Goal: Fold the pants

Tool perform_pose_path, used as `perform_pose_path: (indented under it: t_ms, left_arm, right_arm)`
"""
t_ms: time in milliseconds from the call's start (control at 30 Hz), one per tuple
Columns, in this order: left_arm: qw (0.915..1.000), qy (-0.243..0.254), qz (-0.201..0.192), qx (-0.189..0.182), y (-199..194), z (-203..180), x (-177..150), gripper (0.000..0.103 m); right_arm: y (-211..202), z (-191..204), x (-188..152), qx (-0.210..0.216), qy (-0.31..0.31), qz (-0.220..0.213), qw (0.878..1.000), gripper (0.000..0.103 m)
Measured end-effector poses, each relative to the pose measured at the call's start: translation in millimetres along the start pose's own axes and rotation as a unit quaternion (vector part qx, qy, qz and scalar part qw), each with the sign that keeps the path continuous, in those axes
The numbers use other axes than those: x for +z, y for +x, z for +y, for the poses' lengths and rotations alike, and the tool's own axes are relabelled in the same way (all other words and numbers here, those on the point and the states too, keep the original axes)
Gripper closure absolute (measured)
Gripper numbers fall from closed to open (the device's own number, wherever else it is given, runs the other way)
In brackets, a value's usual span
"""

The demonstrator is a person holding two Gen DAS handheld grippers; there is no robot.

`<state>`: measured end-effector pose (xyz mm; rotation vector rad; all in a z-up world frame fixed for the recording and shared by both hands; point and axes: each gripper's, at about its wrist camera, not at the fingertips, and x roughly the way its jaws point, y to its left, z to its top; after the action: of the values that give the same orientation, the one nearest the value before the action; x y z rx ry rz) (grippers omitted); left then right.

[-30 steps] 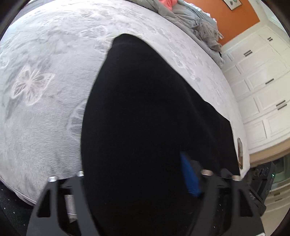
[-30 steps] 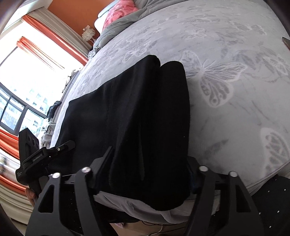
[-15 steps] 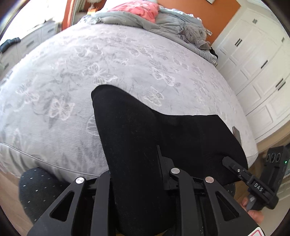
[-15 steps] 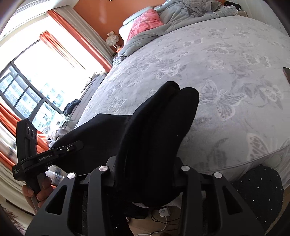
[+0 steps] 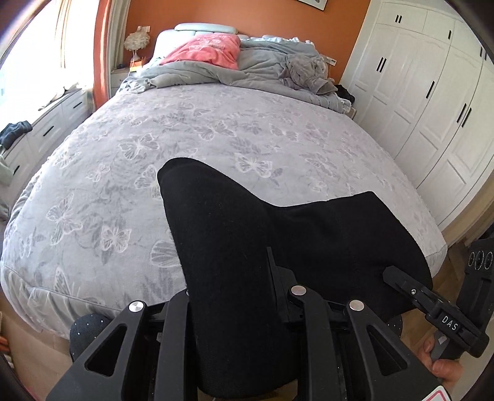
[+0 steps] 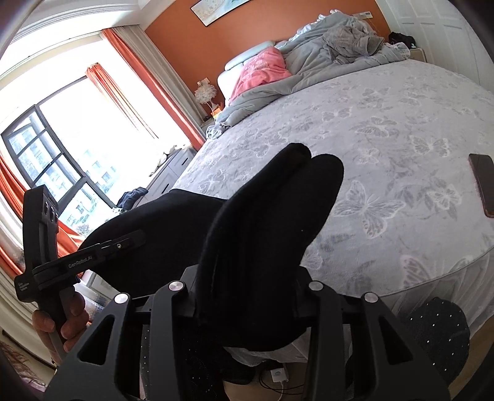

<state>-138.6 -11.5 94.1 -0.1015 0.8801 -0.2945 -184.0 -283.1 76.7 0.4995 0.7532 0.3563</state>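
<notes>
Black pants (image 5: 234, 246) held up off the bed (image 5: 216, 129) at its foot edge, gripped at two spots. Fabric bunched thick, folded over; a rounded fold sticks up ahead of each gripper. In the right wrist view the pants (image 6: 271, 222) show two stacked lobes at the top, layers doubled. A stretch of cloth sags between the two grippers, hanging above the foot edge of the bed; whether any of it touches the cover cannot be told.

Left gripper (image 5: 237, 308): jaws clenched on the pants, narrow gap, fabric squeezed between the fingers and spilling over them. Also seen from the right wrist view, left gripper (image 6: 136, 239), a finger reaching into the cloth, a hand (image 6: 58, 320) on its handle.

Right gripper (image 6: 247, 293): jaws clamped on a fatter wad of pants, fabric filling the space between the fingers. From the left wrist view the right gripper (image 5: 392, 274) bites the far end of the cloth near the bed's right foot corner, a hand (image 5: 441, 364) at the grip.

Bed cover grey with butterfly print, mostly bare. Phone (image 6: 483, 183) lies flat near the right edge of the bed. Crumpled grey duvet (image 5: 247, 71) and pink pillow (image 5: 207, 51) at the head end. Orange wall (image 5: 262, 18) behind, white wardrobe (image 5: 432, 92) along the right side, window (image 6: 61, 148) with orange curtains on the left side. Dark dotted stool (image 6: 432, 333) on the floor by the foot of the bed.
</notes>
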Motion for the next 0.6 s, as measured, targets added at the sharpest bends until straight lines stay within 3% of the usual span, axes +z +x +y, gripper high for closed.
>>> perform_pose_path:
  t_ms: [600]
  left_arm:
    - [0.9964,0.03,-0.077,0.021,-6.4,-10.1,116.5,0.085]
  right_arm:
    - [26.4,16.4,116.2,0.035,-0.04,-0.066,0.996,0.066]
